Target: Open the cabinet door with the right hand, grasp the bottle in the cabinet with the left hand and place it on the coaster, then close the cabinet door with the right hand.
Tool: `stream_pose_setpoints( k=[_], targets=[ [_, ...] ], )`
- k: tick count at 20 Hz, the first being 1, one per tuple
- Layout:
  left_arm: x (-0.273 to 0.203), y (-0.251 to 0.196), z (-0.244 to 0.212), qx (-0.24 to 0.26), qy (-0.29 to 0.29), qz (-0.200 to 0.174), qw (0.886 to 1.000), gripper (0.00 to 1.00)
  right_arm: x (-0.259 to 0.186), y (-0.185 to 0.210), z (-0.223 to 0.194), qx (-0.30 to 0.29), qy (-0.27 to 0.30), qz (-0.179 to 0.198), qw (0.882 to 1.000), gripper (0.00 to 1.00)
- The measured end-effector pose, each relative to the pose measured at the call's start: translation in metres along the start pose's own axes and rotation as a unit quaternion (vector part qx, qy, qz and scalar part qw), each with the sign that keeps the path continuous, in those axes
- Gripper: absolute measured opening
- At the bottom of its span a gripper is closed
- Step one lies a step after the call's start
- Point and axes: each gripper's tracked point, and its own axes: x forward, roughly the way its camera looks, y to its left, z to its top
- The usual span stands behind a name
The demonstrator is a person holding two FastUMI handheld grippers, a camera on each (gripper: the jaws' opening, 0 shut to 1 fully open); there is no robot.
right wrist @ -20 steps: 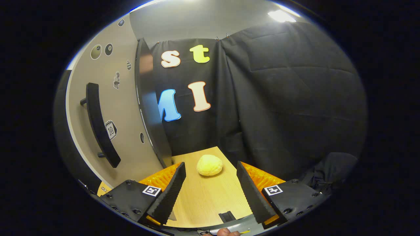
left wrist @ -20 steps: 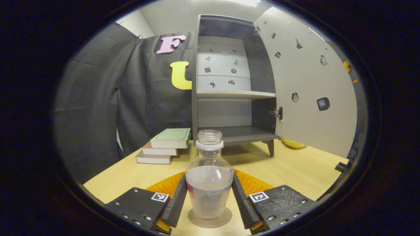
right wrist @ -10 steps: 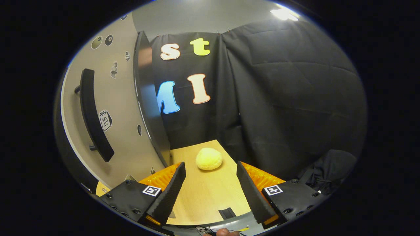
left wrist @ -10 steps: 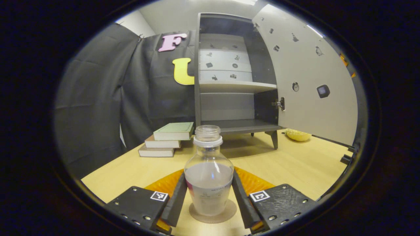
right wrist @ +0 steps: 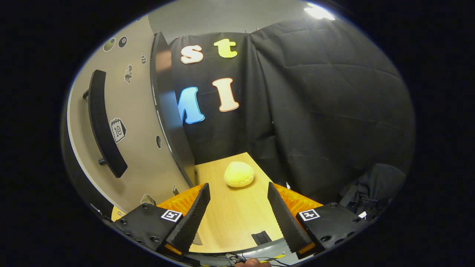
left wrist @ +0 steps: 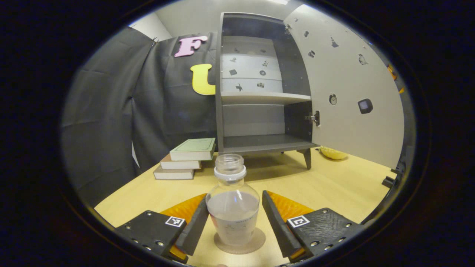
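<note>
Since half a second ago, the left tongs (left wrist: 233, 222) have been opened: a gap is now seen beside the right finger, where both fingers pressed the bottle (left wrist: 232, 209) before. The bottle, uncapped and partly filled with a cloudy liquid, is seen standing upright on the round coaster (left wrist: 239, 243) on the desk (left wrist: 334, 185), between the parted fingers; the left finger is very near it, and contact there cannot be judged. Behind it, books (left wrist: 187, 161) are stacked beside the cabinet (left wrist: 259, 85), whose shelves are bare and whose door (left wrist: 352, 92) is swung wide open. In the right gripper view, the right tongs (right wrist: 237, 213) are held apart and empty, near the door's outer face, with its dark handle (right wrist: 104, 122) up to the left and a yellow bun-like lump (right wrist: 239, 174) on the desk ahead. The placing step appears finished. Next, the left tongs would need drawing back without tipping the bottle, and the door pushing shut by the right tongs.
</note>
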Motion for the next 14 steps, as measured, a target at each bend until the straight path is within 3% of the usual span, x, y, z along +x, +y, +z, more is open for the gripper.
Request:
stream_pose_setpoints(
  k=[7,14],
  targets=[
    [-0.017,0.002,0.051,0.04,-0.027,0.005,0.999,0.84,-0.014,-0.009,-0.004,0.039,-0.008,0.002,0.999,0.98],
    [-0.063,-0.001,0.146,0.041,-0.071,0.011,0.997,0.82,-0.027,-0.029,-0.006,0.077,-0.021,-0.011,0.997,0.98]
  ],
)
